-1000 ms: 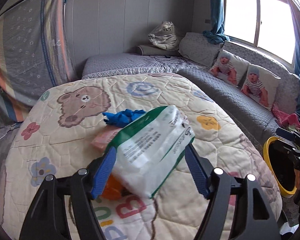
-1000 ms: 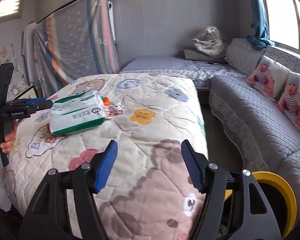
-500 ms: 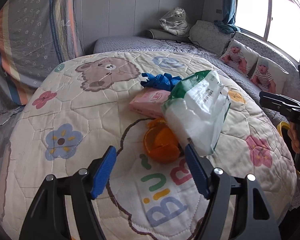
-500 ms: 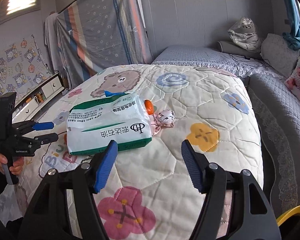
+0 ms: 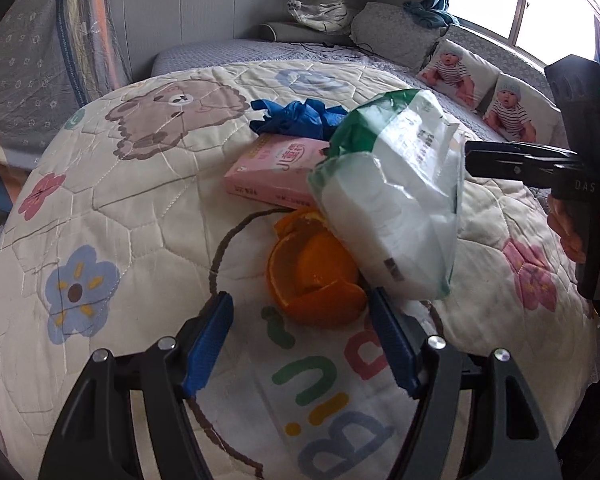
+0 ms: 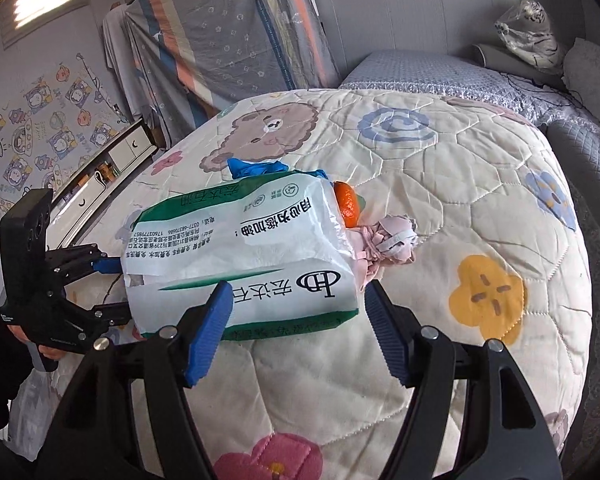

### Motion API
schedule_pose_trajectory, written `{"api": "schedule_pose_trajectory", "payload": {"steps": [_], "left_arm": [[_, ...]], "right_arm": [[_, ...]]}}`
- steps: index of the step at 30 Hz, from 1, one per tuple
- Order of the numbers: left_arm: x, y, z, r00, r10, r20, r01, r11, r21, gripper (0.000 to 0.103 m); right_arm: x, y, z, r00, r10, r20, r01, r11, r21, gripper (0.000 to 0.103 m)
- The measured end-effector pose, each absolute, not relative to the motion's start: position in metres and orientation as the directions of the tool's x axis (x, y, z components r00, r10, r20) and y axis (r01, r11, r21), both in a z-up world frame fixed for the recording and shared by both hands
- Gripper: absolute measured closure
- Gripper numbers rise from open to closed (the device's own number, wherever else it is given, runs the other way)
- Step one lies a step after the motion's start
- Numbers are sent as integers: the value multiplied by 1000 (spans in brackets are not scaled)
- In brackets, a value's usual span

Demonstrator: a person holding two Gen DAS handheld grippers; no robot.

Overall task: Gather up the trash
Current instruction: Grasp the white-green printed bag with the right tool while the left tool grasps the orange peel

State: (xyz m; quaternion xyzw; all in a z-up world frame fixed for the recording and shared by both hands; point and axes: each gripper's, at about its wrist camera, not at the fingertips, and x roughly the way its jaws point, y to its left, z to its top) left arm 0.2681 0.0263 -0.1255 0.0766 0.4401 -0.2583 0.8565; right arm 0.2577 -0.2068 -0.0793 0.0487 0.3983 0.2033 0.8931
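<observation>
A white and green plastic package (image 5: pixel 392 196) lies on the quilted table (image 5: pixel 120 208), also in the right wrist view (image 6: pixel 244 248). Under and beside it are orange peel (image 5: pixel 316 276), a pink box (image 5: pixel 276 168), a crumpled blue glove (image 5: pixel 296 118) and a crumpled pink wrapper (image 6: pixel 384 246). My left gripper (image 5: pixel 300 340) is open and empty, just short of the orange peel. My right gripper (image 6: pixel 296 328) is open, its jaws either side of the package's near end, not touching.
A grey sofa with baby-print cushions (image 5: pixel 480 84) runs along the right under the window. A wrapped plush toy (image 5: pixel 320 4) sits at the back. A striped hanging cloth (image 6: pixel 236 28) and a low cabinet (image 6: pixel 112 160) stand at the left.
The left gripper let go of the package, drew back and now faces the orange peel. The right gripper swung left and closed in on the package.
</observation>
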Motion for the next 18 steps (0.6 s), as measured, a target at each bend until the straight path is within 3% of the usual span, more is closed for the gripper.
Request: {"api": "schedule_pose_trajectory", "payload": {"steps": [5, 18], "left_arm": [[281, 22, -130, 463, -375, -803, 521, 848, -96, 42], [303, 12, -132, 459, -352, -816, 521, 851, -74, 65]], "right_arm": [[278, -203, -87, 564, 415, -714, -320, 907, 274, 43], [303, -211, -97, 528, 416, -740, -287, 908, 305, 82]]}}
